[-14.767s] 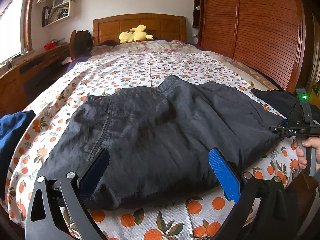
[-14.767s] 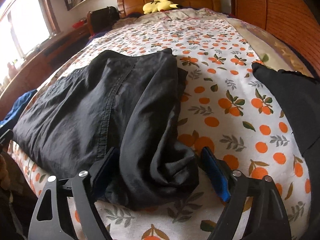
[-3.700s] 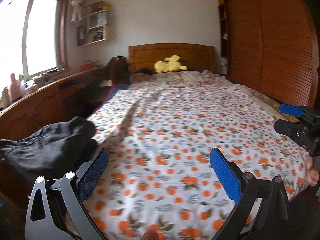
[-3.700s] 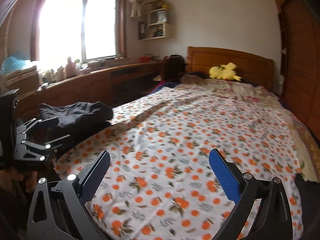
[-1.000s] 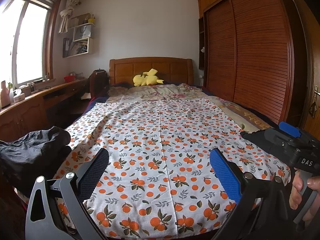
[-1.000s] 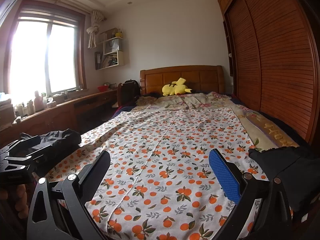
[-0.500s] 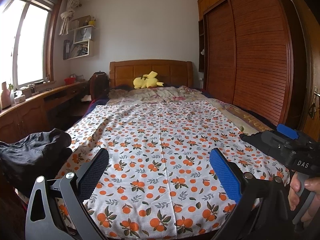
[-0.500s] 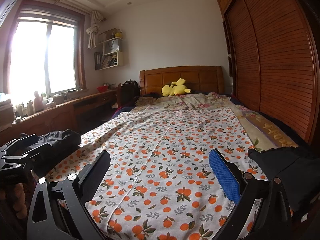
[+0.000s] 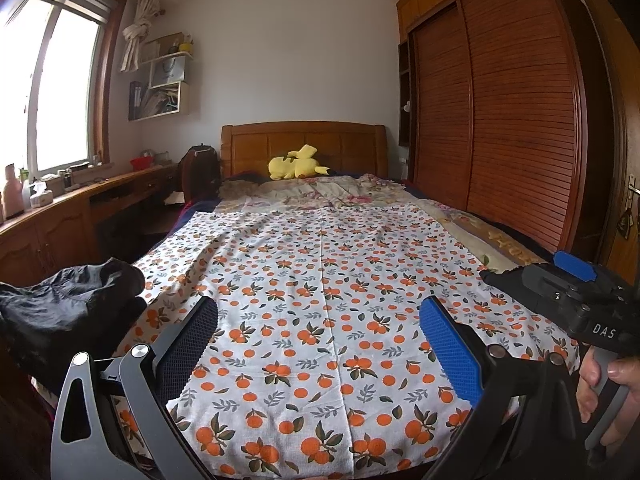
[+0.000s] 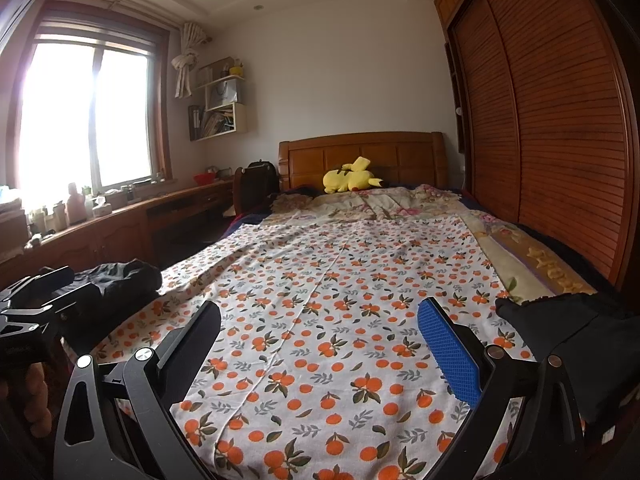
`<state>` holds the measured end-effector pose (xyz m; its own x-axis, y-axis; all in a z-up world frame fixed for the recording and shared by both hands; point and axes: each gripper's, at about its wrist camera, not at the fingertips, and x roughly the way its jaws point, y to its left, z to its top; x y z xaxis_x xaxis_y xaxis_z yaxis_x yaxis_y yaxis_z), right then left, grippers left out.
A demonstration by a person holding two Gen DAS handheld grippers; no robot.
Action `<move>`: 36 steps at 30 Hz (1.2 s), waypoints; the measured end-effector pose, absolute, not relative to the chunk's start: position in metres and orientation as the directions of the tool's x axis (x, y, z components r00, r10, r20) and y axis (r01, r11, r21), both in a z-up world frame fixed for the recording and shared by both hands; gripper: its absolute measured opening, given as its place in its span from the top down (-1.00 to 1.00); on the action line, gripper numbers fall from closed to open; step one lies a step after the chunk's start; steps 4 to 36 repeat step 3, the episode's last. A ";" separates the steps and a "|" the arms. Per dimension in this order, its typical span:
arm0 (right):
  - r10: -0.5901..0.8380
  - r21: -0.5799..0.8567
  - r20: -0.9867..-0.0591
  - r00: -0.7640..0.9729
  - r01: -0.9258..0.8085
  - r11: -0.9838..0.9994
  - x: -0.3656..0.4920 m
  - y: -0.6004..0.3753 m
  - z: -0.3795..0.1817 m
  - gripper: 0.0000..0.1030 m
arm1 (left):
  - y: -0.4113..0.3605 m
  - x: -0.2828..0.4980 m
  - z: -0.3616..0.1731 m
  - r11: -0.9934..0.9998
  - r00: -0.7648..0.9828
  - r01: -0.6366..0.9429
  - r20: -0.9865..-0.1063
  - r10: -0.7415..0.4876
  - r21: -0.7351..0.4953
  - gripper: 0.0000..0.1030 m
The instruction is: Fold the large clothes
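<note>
A black garment [image 9: 68,304] lies bunched at the bed's near left corner; the right wrist view shows this black garment [image 10: 120,276] beyond my left gripper's body. Another dark garment [image 10: 568,320] rests at the near right corner. My left gripper [image 9: 320,328] hovers open over the orange-print sheet [image 9: 320,280], holding nothing. My right gripper [image 10: 320,332] is open too, above the same sheet [image 10: 340,300]. In the left wrist view the right gripper's body [image 9: 576,296] sits at the right, held by a hand [image 9: 608,384].
A yellow plush toy [image 9: 296,168] lies by the wooden headboard [image 9: 304,144]. A slatted wardrobe [image 9: 500,120] runs along the right side. A long wooden desk [image 10: 100,224] with bottles stands under the window on the left, with a dark backpack [image 10: 256,188] near it.
Over the last second both grippers tilted slightly upward, so the bed sits lower in view. Long before, the black garment lay spread on the bed; now it is bunched at the left corner.
</note>
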<state>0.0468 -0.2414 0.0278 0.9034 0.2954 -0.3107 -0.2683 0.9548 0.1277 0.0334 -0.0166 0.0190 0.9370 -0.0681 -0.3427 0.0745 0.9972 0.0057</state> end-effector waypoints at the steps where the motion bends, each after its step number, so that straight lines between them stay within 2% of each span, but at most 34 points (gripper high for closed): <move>1: 0.295 0.127 -0.310 0.904 -0.268 0.955 0.047 -0.242 0.028 -0.85 | -0.016 0.033 0.019 0.997 0.937 0.074 -0.342 -0.068 0.005 -0.97; 36: 0.294 0.127 -0.310 0.904 -0.267 0.955 0.047 -0.242 0.028 -0.85 | -0.016 0.033 0.019 0.997 0.937 0.075 -0.342 -0.068 0.006 -0.97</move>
